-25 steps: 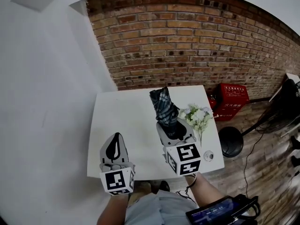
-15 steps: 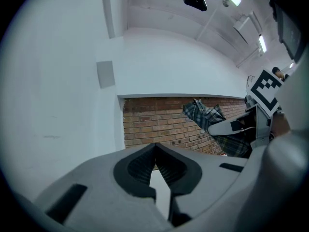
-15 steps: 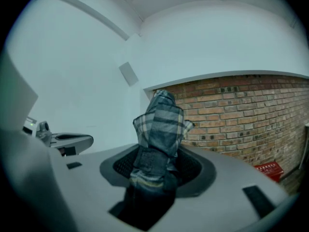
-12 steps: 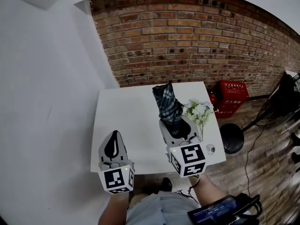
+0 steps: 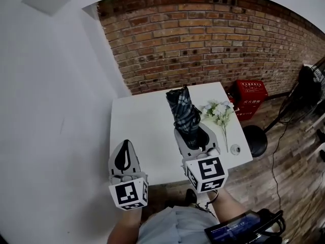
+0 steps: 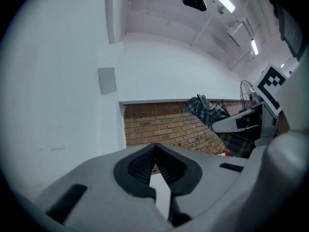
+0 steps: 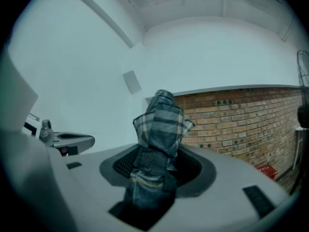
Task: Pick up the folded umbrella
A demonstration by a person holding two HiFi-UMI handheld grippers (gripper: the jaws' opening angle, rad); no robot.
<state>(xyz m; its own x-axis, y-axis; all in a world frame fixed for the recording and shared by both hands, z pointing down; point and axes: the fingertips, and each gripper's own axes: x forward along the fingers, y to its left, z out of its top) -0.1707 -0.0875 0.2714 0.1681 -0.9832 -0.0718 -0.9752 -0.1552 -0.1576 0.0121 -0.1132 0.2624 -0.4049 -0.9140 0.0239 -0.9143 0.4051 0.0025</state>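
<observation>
right tool clenched on the umbrella, which seems clear of the table; left tool pinched shut, empty. best to grip firmly, lift level, avoiding the flowers at right.

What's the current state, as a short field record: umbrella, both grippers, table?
umbrella: folded, plaid, appears held in the air above the tabletop
right gripper: shut on the umbrella's near end
left gripper: shut, empty, off to the side
table: white; flower bunch and small round object near its right edge
</observation>
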